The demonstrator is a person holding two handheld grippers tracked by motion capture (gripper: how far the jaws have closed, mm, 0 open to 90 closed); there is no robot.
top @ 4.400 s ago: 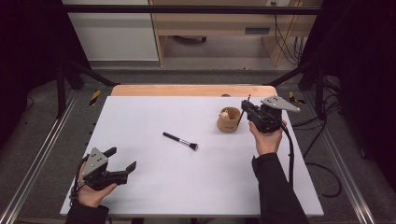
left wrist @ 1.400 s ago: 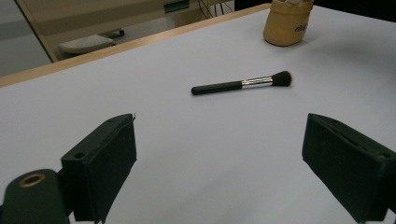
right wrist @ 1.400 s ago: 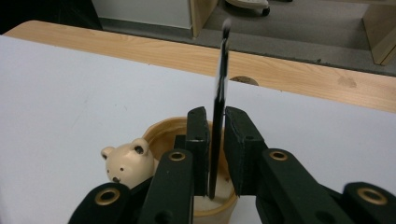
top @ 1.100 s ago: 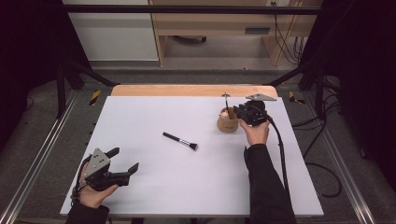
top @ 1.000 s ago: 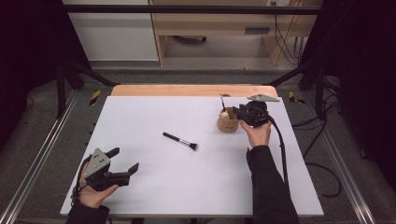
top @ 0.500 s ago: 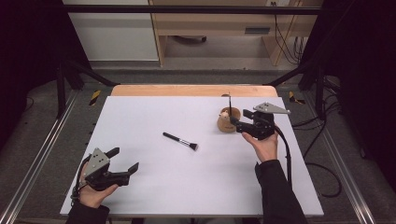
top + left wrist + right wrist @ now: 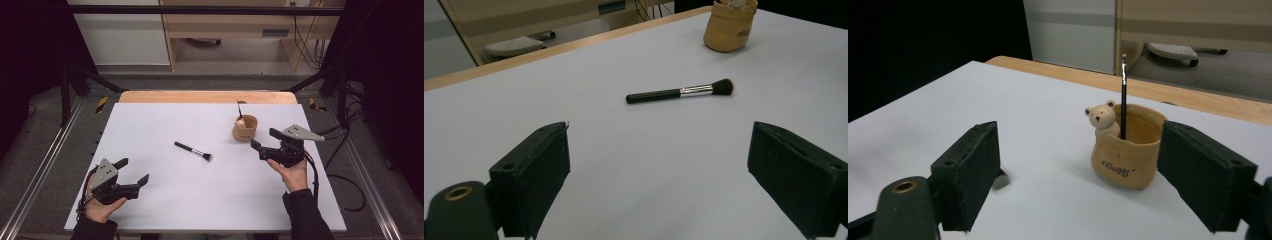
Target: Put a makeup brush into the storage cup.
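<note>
Brushes are my job: my right gripper [image 7: 261, 139] has just been opening, nothing between its jaws, beside the holder [image 7: 245, 128] where one thin brush [image 7: 1123, 95] stands upright. Makeup brush [image 7: 193, 151] lies mid-table; left gripper [image 7: 133, 171] waits apart.

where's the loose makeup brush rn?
The makeup brush lies flat near the middle of the white table in the high view, left of the bear-decorated holder, bristles toward the right tool. Nothing touches it.
</note>
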